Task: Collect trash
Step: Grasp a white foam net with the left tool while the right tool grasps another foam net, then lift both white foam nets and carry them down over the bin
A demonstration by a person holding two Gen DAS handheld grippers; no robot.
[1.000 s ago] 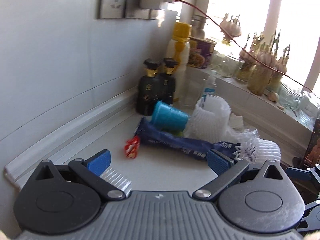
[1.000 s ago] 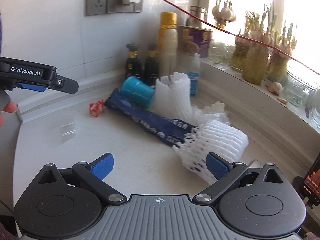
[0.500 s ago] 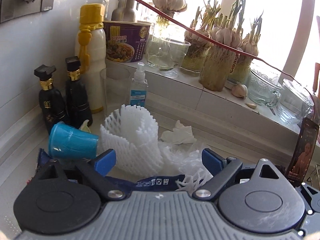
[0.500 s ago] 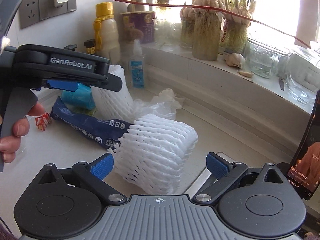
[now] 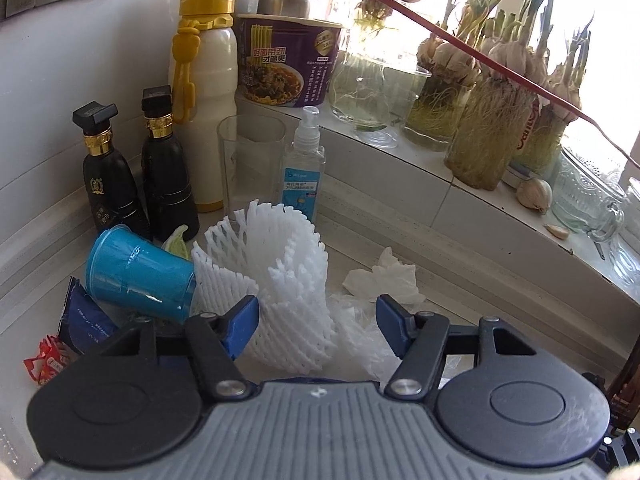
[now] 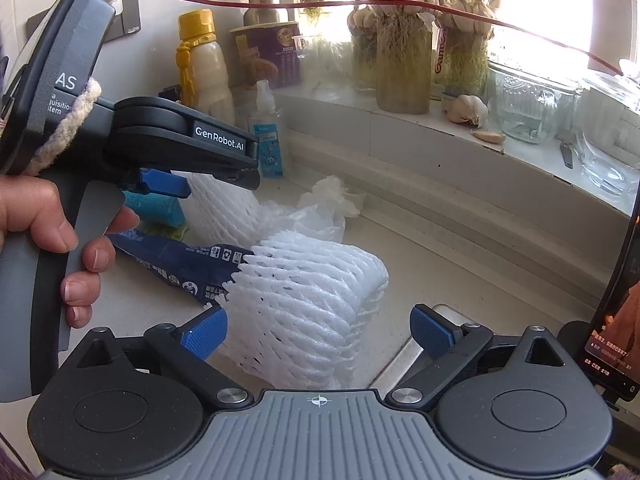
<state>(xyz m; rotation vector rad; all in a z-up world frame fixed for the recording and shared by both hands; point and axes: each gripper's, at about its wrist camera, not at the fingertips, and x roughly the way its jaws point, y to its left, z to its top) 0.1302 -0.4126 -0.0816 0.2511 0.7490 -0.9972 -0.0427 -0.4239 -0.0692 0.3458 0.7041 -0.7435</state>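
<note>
My left gripper [image 5: 318,330] is open, its blue fingers on either side of an upright white foam net sleeve [image 5: 280,280]. A tipped blue cup [image 5: 140,276], a dark blue wrapper [image 5: 82,320], a small red wrapper [image 5: 44,364], a crumpled tissue [image 5: 384,276] and clear plastic [image 5: 360,332] lie around it. My right gripper [image 6: 318,330] is open with a second white foam net [image 6: 308,300] lying between its fingers. The left gripper [image 6: 168,184] shows in the right wrist view, over the first net [image 6: 224,212].
Two black bottles [image 5: 108,184], a yellow-capped bottle [image 5: 204,120], a glass [image 5: 250,160] and a spray bottle [image 5: 304,164] stand at the wall. A noodle cup [image 5: 288,64], garlic jars [image 5: 492,128] and glassware line the sill. A phone [image 6: 616,304] stands at the right.
Both grippers moved forward and down toward the foam nets. The left gripper's fingers now sit around the upright net; the right gripper's fingers now flank the lying net.
</note>
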